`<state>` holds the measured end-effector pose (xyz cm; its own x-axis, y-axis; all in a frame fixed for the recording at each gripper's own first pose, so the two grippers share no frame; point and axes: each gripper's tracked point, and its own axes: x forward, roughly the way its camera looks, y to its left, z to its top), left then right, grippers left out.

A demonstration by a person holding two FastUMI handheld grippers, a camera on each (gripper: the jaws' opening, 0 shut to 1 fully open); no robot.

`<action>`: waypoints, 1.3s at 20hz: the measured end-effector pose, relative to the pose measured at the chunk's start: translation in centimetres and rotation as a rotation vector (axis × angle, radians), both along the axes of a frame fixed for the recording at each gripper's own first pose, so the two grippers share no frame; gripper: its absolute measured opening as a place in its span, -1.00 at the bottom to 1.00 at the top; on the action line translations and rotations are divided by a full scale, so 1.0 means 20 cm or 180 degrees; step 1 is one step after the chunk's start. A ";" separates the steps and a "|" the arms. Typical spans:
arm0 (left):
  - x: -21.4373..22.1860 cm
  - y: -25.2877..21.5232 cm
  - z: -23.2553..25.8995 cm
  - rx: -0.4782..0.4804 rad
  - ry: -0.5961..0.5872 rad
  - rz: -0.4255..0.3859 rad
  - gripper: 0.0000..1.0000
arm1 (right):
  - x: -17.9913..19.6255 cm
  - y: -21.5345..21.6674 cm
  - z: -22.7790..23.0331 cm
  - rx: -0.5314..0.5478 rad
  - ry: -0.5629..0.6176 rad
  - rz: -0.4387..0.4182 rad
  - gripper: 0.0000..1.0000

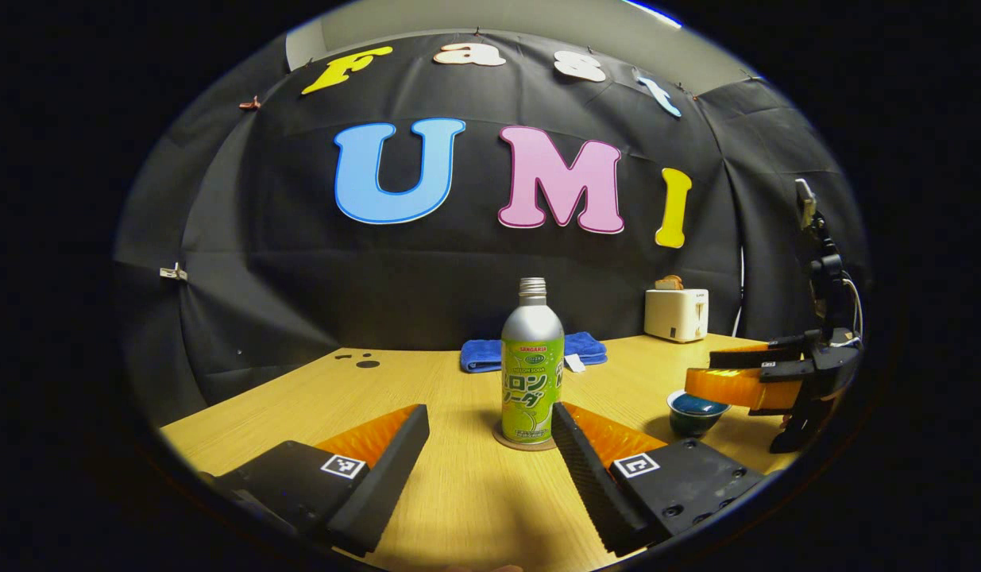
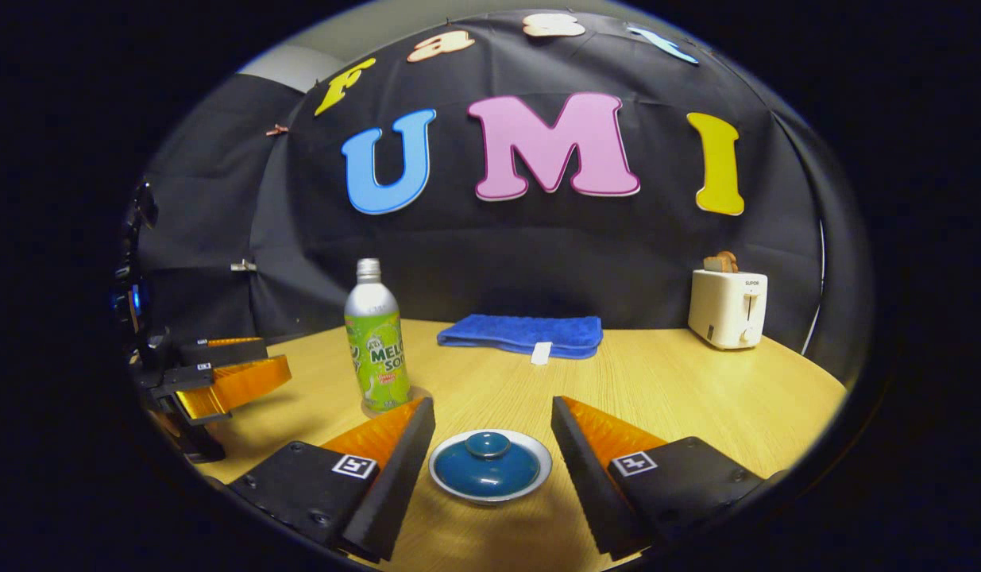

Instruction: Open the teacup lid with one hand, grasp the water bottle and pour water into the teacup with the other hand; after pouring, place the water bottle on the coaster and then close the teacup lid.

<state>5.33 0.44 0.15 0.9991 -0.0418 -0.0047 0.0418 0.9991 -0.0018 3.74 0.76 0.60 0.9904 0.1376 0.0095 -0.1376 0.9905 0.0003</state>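
A silver bottle [image 1: 531,373] with a green label stands upright on a round coaster [image 1: 525,442], just beyond my left gripper [image 1: 488,413], which is open and not touching it. The lidded blue teacup [image 1: 695,411] sits to the bottle's right, with the right gripper [image 1: 744,381] hovering over it. In the right gripper view the teacup [image 2: 490,465], its blue lid on, lies low between the fingers of my open right gripper [image 2: 492,405], which do not press on it. The bottle [image 2: 376,342] stands to the left there, and the left gripper [image 2: 236,373] is further left.
A folded blue towel [image 2: 522,334] lies at the back of the wooden table [image 2: 697,397]. A white toaster [image 2: 727,306] holding bread stands at the back right. In the left gripper view small dark spots [image 1: 363,361] mark the table's far left.
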 end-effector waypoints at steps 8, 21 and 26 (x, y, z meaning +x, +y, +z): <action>-0.05 0.02 0.00 -0.0003 0.0016 0.0409 0.95 | -0.12 -0.20 0.02 -0.0071 -0.0158 -0.0549 0.94; -0.06 0.01 0.00 0.0000 0.0011 0.0415 0.94 | -0.18 -0.26 0.03 -0.0066 -0.0169 -0.0777 0.94; -0.06 0.02 0.01 0.0000 0.0013 0.0424 0.95 | -0.18 -0.25 0.03 -0.0067 -0.0166 -0.0777 0.94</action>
<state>4.12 0.77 0.28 0.9958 0.0914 -0.0089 -0.0914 0.9958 -0.0017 0.16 -4.29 1.16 0.9926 -0.1048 0.0610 0.1063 0.9941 -0.0217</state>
